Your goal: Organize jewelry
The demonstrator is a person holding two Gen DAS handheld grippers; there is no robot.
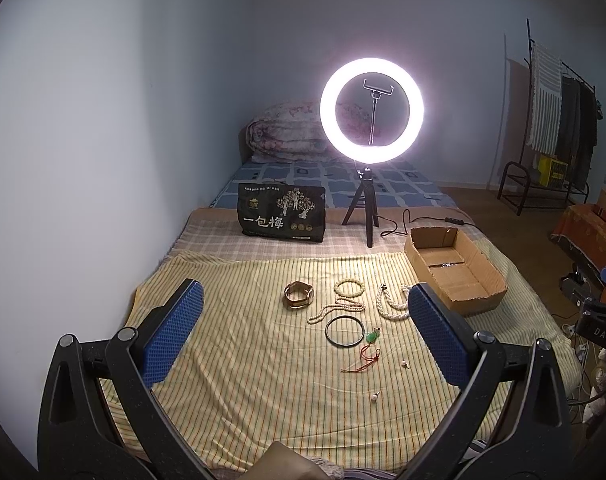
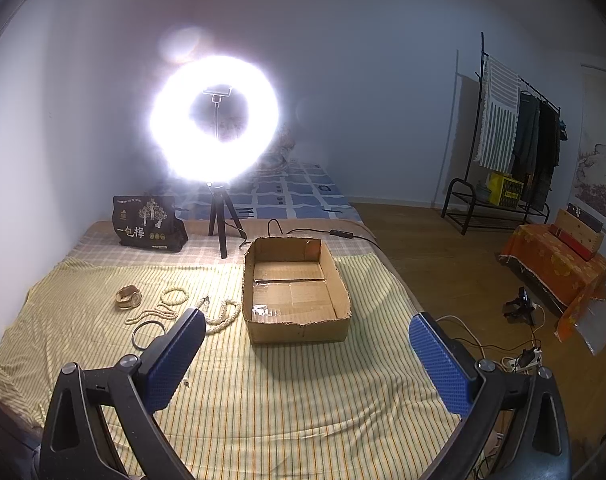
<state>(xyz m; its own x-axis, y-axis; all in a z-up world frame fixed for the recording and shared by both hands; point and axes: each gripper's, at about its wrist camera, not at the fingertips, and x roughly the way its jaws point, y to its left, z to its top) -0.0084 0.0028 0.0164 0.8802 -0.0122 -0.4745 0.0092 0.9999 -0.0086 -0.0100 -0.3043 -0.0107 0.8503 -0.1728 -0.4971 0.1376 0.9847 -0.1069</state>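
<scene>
Jewelry lies on a yellow striped cloth (image 1: 243,360) on the bed: a gold watch (image 1: 299,295), a small bead bracelet (image 1: 349,288), a long bead necklace (image 1: 335,310), a thick white bead strand (image 1: 391,304), a black bangle (image 1: 345,331), a green pendant on red cord (image 1: 371,337) and two loose pearl pieces (image 1: 403,364). An open cardboard box (image 2: 295,288) stands right of them. My left gripper (image 1: 305,310) is open and empty, held above the jewelry. My right gripper (image 2: 307,336) is open and empty, near the box's front.
A lit ring light on a tripod (image 1: 371,108) and a black snack bag (image 1: 282,214) stand behind the cloth. A folded quilt (image 1: 287,128) lies at the bed's far end. A clothes rack (image 2: 515,136) and an orange-covered stand (image 2: 555,264) are on the floor at right.
</scene>
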